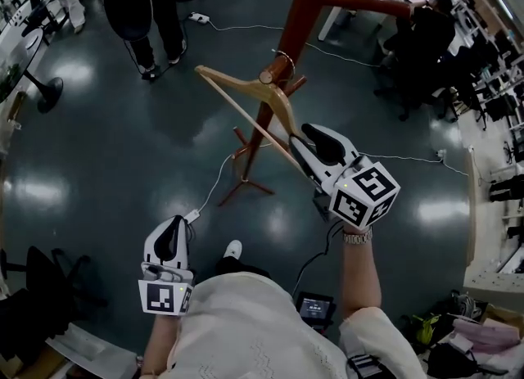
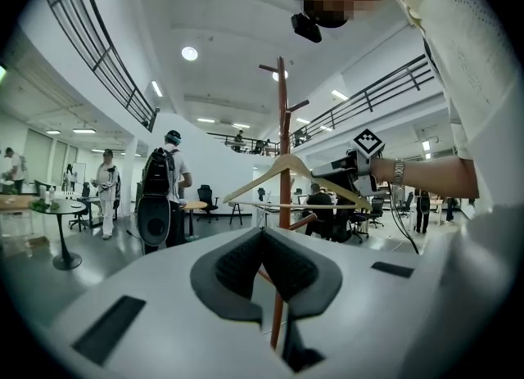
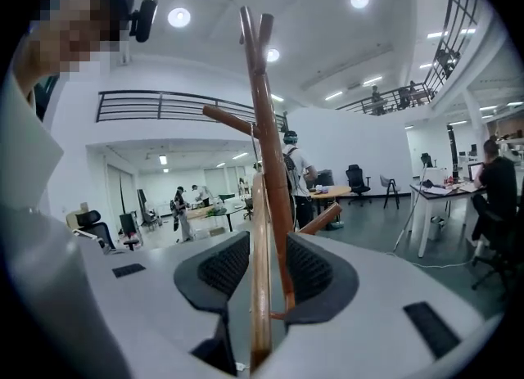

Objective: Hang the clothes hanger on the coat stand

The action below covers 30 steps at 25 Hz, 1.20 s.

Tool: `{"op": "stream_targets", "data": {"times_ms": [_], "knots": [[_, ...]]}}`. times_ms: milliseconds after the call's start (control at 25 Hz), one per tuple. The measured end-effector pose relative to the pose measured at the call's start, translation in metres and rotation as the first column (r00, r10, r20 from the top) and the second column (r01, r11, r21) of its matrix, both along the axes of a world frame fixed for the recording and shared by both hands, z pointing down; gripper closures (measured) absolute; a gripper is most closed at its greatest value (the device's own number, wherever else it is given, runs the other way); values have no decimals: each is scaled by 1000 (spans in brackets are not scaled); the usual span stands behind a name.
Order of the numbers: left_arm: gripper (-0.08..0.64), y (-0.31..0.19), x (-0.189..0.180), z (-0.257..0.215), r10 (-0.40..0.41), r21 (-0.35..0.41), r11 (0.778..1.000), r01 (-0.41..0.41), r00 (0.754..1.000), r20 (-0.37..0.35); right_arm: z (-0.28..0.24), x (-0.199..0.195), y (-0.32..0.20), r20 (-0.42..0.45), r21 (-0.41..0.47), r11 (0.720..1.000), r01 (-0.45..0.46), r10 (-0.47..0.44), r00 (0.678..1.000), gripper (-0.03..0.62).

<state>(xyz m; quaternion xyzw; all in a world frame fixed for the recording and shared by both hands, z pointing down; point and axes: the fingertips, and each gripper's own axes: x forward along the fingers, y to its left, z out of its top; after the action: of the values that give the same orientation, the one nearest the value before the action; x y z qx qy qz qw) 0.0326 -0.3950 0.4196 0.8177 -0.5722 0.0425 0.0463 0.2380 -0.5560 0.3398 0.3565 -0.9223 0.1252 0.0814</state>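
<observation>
ok so the wooden hanger (image 1: 232, 78) is up at the coat stand (image 1: 304, 9); in the head view its hook (image 1: 284, 60) sits right against the pole near a short peg, though I can't tell for sure that it's properly seated over it; the hanger's long axis runs roughly 10 o'clock to 4 o'clock, and the 4 o'clock end pokes into the right gripper (image 1: 308, 147)

in the right gripper view the hanger's arm stands straight up between the pads (image 3: 225, 267), but they're spread wide with a gap either side, so it's not pinching anything; the wood is just sitting in the gap

left gripper (image 1: 170, 234) is way off at about 7 o'clock from the hanger, low by the person's body; its own view shows the fingertips together on nothing, so it's out of this one and the right hand is clearly the nearer

my read: the hanger looks pretty much delivered, and what matters next is that the wood lies between the right fingers along that 10-to-4 line; I'd back out toward 4 or 5 o'clock, along the arm; go sideways and a finger probably knocks it and swings it round the pole
</observation>
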Motion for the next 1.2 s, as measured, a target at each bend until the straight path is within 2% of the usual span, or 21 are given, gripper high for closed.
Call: {"op": "stream_targets", "data": {"times_ms": [200,400,680,960,1040,1120,1200], "knots": [[548,21,-4,-2,30,12,999,-30,1000,-8,-13,8,26,-26,79,994,-70,72,997,465],[549,46,-21,-4,73,22,997,-72,997,-25,-21,7,60,-99,163,971,-177,194,976,465],[548,90,-27,-5,139,35,990,-137,989,-43,-33,14,126,-7,145,948,-285,289,957,465],[548,137,-41,-20,211,77,975,-207,976,-50,-26,-23,214,72,125,923,-365,358,931,466],[548,152,-52,-20,223,84,972,-219,973,-50,-21,-42,237,90,114,923,-367,358,929,475],[548,169,-65,-18,231,85,970,-226,971,-53,-15,-62,262,96,113,927,-358,348,932,536],[548,190,-77,-14,241,83,968,-236,969,-59,-10,-81,286,94,118,931,-344,335,938,557]]}}
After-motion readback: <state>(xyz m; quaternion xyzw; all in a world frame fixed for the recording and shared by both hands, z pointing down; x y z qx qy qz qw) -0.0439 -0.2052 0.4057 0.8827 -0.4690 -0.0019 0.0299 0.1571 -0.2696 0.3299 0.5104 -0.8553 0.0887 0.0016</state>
